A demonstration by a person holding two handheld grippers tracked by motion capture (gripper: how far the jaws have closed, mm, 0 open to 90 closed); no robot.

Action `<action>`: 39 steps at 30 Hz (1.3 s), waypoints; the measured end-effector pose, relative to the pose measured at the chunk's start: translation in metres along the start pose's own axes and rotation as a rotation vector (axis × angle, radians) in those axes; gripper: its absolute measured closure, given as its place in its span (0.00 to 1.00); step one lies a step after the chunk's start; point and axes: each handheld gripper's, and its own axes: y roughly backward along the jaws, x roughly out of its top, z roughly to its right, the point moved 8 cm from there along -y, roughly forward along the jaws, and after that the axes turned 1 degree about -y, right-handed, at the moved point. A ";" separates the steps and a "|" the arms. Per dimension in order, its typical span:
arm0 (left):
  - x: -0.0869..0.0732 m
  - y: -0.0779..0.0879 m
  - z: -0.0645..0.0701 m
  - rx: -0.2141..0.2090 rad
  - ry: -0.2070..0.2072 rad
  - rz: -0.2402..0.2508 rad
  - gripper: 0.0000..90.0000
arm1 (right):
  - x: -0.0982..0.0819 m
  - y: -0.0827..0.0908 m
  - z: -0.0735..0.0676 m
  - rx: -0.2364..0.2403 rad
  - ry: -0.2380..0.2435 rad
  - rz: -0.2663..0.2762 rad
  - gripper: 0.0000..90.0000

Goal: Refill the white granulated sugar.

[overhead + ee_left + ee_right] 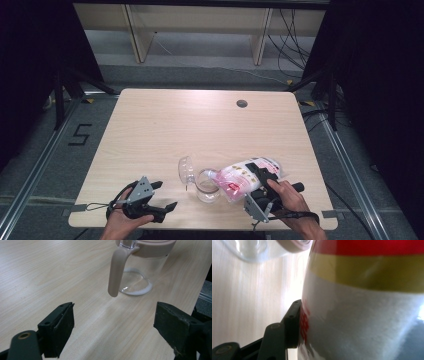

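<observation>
The right gripper clamps the bag, whose long axis tips from the jaws down toward the jug just beyond its mouth, while the left gripper, jaws open and empty, faces the jug's handle.

Pitcher: top cut off by the upper edge of the left gripper view; its rim and lid not seen whole there.
Bag: so near in the right gripper view that its print is blurred and unreadable; right jaw hidden behind it.
Bag's mouth: in the high view too small to tell whether it touches the pitcher.
Forearms: cut off by the near edge.
</observation>
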 end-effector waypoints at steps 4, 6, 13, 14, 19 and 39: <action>-0.001 -0.001 0.000 -0.002 0.002 -0.006 0.18 | -0.001 0.003 0.000 -0.018 0.112 -0.049 0.52; 0.000 -0.002 0.002 -0.005 0.012 0.005 0.18 | 0.000 0.002 0.004 -0.025 0.142 -0.028 0.52; -0.001 -0.002 0.002 -0.009 0.004 -0.002 0.18 | -0.003 -0.001 0.000 -0.021 0.153 -0.044 0.52; -0.001 -0.002 0.002 -0.005 -0.005 -0.010 0.18 | -0.003 -0.001 0.000 -0.024 0.168 -0.042 0.52; -0.001 -0.002 0.002 -0.009 -0.012 -0.012 0.18 | -0.002 -0.003 -0.001 -0.027 0.212 -0.045 0.52; -0.001 -0.004 0.002 -0.009 0.001 -0.002 0.18 | 0.001 -0.004 0.002 -0.075 0.325 -0.078 0.53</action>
